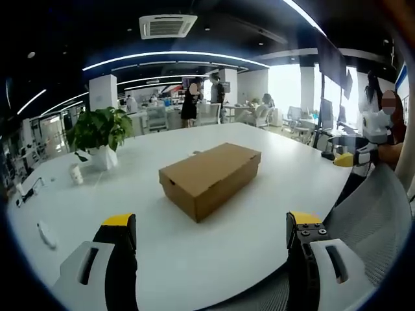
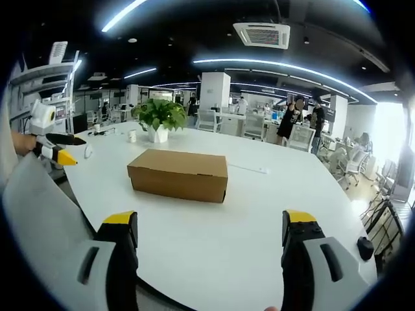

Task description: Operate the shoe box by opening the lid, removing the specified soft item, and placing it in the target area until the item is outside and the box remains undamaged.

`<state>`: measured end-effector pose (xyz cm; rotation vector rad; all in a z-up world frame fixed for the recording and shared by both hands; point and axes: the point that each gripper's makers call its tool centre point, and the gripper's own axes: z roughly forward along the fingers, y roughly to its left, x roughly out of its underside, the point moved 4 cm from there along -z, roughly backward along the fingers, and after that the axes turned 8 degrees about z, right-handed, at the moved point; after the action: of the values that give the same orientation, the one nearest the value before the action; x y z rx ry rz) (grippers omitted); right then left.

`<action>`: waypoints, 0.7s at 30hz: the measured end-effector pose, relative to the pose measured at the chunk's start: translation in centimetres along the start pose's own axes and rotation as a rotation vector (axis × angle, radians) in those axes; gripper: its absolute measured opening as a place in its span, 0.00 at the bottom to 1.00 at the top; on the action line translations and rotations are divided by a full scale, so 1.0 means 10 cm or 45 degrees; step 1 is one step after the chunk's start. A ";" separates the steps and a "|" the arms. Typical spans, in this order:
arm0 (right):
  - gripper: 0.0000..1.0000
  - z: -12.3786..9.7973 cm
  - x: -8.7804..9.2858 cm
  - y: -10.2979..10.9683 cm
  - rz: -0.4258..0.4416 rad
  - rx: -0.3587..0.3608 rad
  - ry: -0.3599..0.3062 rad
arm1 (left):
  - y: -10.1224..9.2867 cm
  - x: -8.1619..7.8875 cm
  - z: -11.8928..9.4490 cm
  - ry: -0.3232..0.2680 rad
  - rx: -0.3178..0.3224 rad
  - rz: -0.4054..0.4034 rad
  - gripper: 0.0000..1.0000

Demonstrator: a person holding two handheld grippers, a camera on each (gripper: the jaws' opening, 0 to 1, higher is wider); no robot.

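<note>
A closed brown cardboard shoe box (image 1: 211, 179) lies on the white table (image 1: 272, 214), its lid down. The left gripper (image 1: 213, 227) is open, its yellow-tipped jaws wide apart, short of the box and above the table's near edge. In the right gripper view the same shoe box (image 2: 179, 174) sits ahead, and the right gripper (image 2: 210, 223) is open too, well back from it. The other gripper (image 1: 345, 159) shows at the right edge of the left gripper view, held by a hand. In the right gripper view the other gripper (image 2: 55, 152) appears at the far left.
A potted green plant (image 1: 99, 134) stands at the table's far left, with a small cup (image 1: 77, 174) beside it. A grey chair back (image 1: 376, 207) is at the right. Office desks, chairs and people stand beyond the table. A thin white object (image 2: 249, 169) lies behind the box.
</note>
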<state>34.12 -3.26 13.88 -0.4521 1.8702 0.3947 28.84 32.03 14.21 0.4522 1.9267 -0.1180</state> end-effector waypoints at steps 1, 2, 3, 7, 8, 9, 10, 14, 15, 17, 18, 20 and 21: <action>0.88 0.00 0.00 0.00 -0.007 -0.004 0.006 | 0.00 -0.02 0.01 0.002 0.002 0.004 1.00; 0.88 0.00 0.00 0.01 -0.010 -0.007 0.009 | 0.00 -0.02 0.02 0.005 0.005 0.005 1.00; 0.88 0.01 0.00 0.01 -0.011 -0.008 0.009 | 0.00 -0.04 0.02 0.004 0.005 0.009 1.00; 0.87 0.03 -0.05 0.01 -0.009 -0.020 0.013 | 0.03 -0.10 0.05 0.008 0.011 0.018 1.00; 0.87 0.03 -0.07 0.02 -0.011 -0.025 0.013 | 0.03 -0.10 0.06 0.012 0.012 0.020 1.00; 0.87 0.04 -0.08 0.02 -0.012 -0.028 0.010 | 0.04 -0.10 0.07 0.017 0.014 0.022 1.00; 0.87 0.05 -0.09 0.02 -0.013 -0.032 0.014 | 0.04 -0.11 0.08 0.020 0.016 0.025 1.00; 0.86 0.09 -0.14 0.02 -0.017 -0.058 0.023 | 0.07 -0.13 0.13 0.027 0.026 0.022 1.00; 0.86 0.10 -0.15 0.02 -0.025 -0.067 0.028 | 0.07 -0.13 0.15 0.029 0.027 0.016 1.00; 0.86 0.12 -0.18 0.00 -0.028 -0.078 0.032 | 0.09 -0.14 0.18 0.038 0.027 0.007 1.00; 0.86 0.14 -0.19 0.00 -0.020 -0.084 0.032 | 0.09 -0.13 0.20 0.041 0.028 0.003 1.00; 0.85 0.17 -0.20 -0.03 -0.021 -0.096 0.039 | 0.11 -0.13 0.25 0.051 0.026 -0.006 1.00; 0.85 0.18 -0.21 -0.04 -0.030 -0.095 0.044 | 0.12 -0.12 0.28 0.062 0.024 -0.013 1.00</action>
<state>36.45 -2.53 15.25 -0.5340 1.8865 0.4443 32.13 32.04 14.38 0.4613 1.9772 -0.1327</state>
